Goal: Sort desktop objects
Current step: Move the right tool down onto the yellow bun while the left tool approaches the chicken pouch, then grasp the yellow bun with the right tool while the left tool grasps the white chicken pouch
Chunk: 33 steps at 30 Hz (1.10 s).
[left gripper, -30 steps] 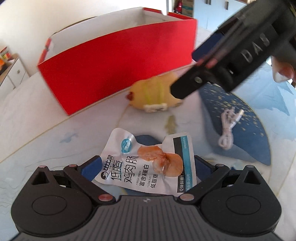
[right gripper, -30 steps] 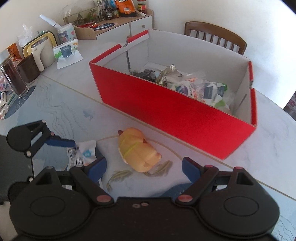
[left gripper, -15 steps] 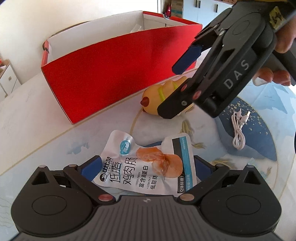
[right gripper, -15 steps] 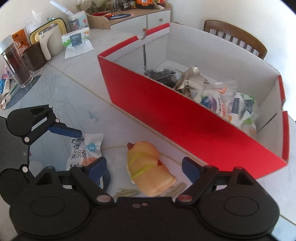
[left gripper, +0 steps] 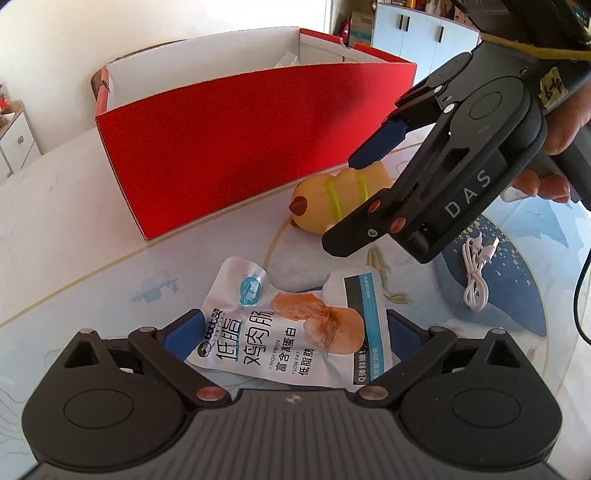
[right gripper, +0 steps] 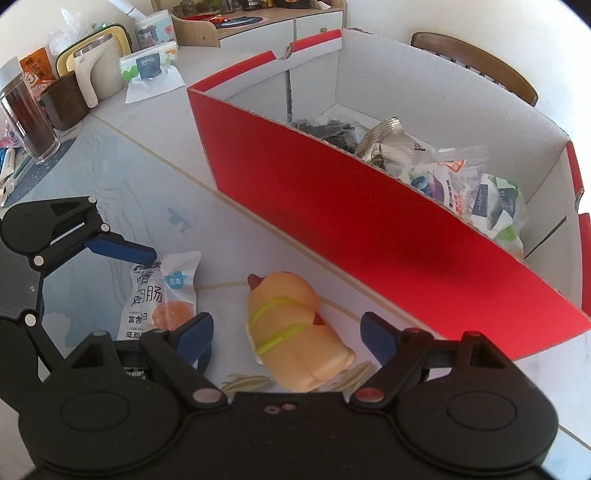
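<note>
Sunlit white walls (right gripper: 461,18), wooden chair (right gripper: 476,59)

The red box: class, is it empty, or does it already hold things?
Holds things: the red box contains snack packets piled inside.

Left wrist view looked steeply down past its fingers (left gripper: 184,328), close over the table (left gripper: 74,236); right wrist view likewise; both shared the red box (right gripper: 369,214) beyond the fingertips

Toy (right gripper: 295,332) before box (right gripper: 369,221)
</note>
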Motion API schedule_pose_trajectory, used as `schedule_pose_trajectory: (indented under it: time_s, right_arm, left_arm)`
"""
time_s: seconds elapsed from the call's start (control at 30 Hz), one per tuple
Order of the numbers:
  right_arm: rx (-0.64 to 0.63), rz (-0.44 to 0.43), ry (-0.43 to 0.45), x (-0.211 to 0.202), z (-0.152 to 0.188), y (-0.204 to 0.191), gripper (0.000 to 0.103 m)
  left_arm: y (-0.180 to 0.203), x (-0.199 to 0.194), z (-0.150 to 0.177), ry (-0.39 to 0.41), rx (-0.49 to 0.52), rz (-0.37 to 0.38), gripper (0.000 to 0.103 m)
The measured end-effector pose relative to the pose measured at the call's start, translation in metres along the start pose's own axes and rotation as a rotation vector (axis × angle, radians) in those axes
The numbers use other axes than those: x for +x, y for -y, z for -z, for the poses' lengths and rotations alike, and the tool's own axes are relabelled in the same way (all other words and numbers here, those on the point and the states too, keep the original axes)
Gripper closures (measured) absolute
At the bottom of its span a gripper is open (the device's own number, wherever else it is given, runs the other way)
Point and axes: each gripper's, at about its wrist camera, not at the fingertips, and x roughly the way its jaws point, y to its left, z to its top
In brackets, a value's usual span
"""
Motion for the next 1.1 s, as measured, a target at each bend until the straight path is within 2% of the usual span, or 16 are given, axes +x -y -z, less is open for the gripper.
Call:
schedule_pose_trajectory:
  time_s: [0.1,0.17,0.27,0.37,0.53,0.73,0.77,0.83,0.9,0.93,0.97,1.1]
  right_arm:
    - [-0.003,0.002,0.008,-0.003,0.002,0.000,0.022]
    - [0.002,-0.003,0.009,-0.005,0.003,0.001,0.054]
    - [0.023,0.002,0.006,-0.005,0.004,0.004,0.055]
    - [-0.002,0.006,0.001,-0.006,0.005,0.000,0.055]
    - [-0.046,0.030,-0.023,-0.004,0.007,-0.007,0.052]
    - [-0.057,0.059,-0.022,-0.003,0.007,-0.012,0.055]
    - [-0.062,0.064,-0.020,-0.004,0.007,-0.013,0.056]
    - [-0.065,0.073,-0.019,-0.006,0.008,-0.014,0.057]
    - [-0.057,0.062,-0.022,-0.009,0.011,-0.014,0.058]
    - [-0.057,0.059,-0.023,-0.011,0.013,-0.013,0.059]
    - [-0.058,0.062,-0.024,-0.012,0.015,-0.013,0.059]
    - [-0.057,0.058,-0.029,-0.019,0.023,-0.012,0.059]
  left_arm:
    - [-0.003,-0.004,0.000,0.011,-0.010,0.009,0.005]
    - [-0.002,-0.008,0.000,0.021,-0.009,0.012,0.009]
    - [0.000,-0.013,-0.001,0.038,-0.002,0.022,0.018]
    - [0.001,-0.006,-0.013,0.029,0.012,0.008,0.019]
    - [-0.001,-0.011,-0.012,0.037,-0.012,0.000,0.024]
    - [-0.002,-0.014,-0.003,0.043,-0.011,-0.023,0.032]
    - [-0.002,-0.014,-0.003,0.046,-0.014,-0.034,0.038]
    - [-0.004,-0.017,-0.003,0.047,-0.032,-0.035,0.040]
    - [-0.003,-0.020,-0.003,0.062,-0.027,-0.026,0.051]
    - [-0.001,-0.022,-0.004,0.067,-0.013,-0.028,0.062]
    - [0.001,-0.023,-0.005,0.067,-0.001,-0.024,0.084]
    - [0.005,-0.023,-0.005,0.060,0.001,-0.040,0.091]
